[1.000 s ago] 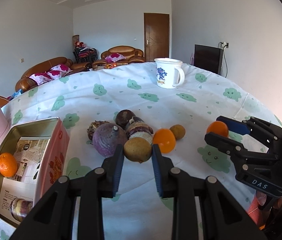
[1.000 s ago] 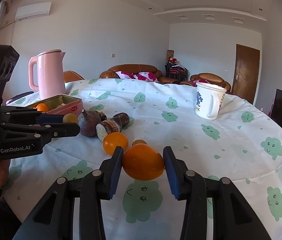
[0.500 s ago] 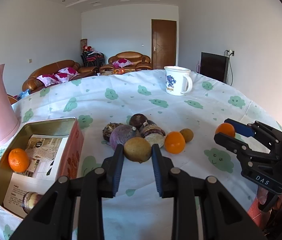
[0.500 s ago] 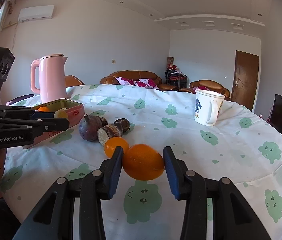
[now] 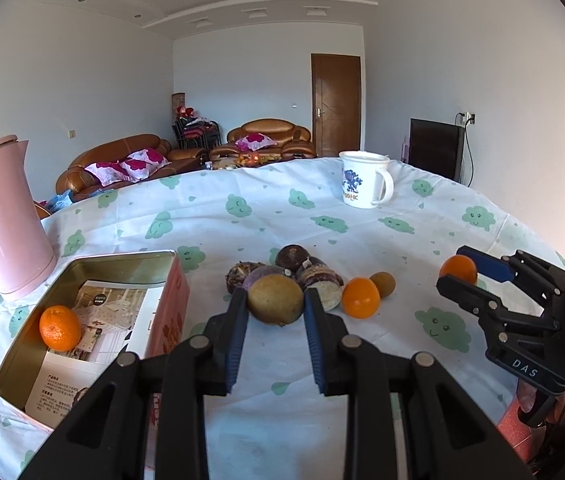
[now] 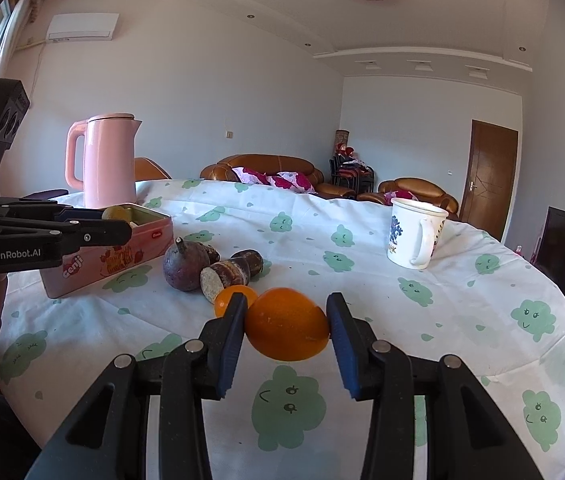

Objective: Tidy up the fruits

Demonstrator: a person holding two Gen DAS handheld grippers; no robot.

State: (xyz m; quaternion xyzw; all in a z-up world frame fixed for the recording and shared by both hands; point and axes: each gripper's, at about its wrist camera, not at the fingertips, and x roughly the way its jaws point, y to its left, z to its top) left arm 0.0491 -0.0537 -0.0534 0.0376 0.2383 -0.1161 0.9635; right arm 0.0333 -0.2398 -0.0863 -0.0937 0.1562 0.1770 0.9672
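- left claw (image 5: pixel 275 312) is clamped on a brown kiwi (image 5: pixel 275 298), held clear of the tablecloth (image 5: pixel 242 208), so it looks ready to go into the tin (image 5: pixel 94 264).
- the tin sits open just left of the fruit pile (image 5: pixel 282 272); one small orange (image 5: pixel 59 327) already lies inside, so this is where the fruit collects.
- right claw (image 6: pixel 286 326) grips a big orange (image 6: pixel 286 323) between both blue pads, off to the right of the pile, likely waiting its turn.
- still by the pile: another orange (image 5: pixel 360 297) and a second kiwi (image 5: pixel 382 284), just right of it, both loose on the cloth.
- the pink kettle (image 5: pixel 4 220) stands behind the tin, the mug (image 5: pixel 364 179) far beyond the pile, both out of the carrying path.
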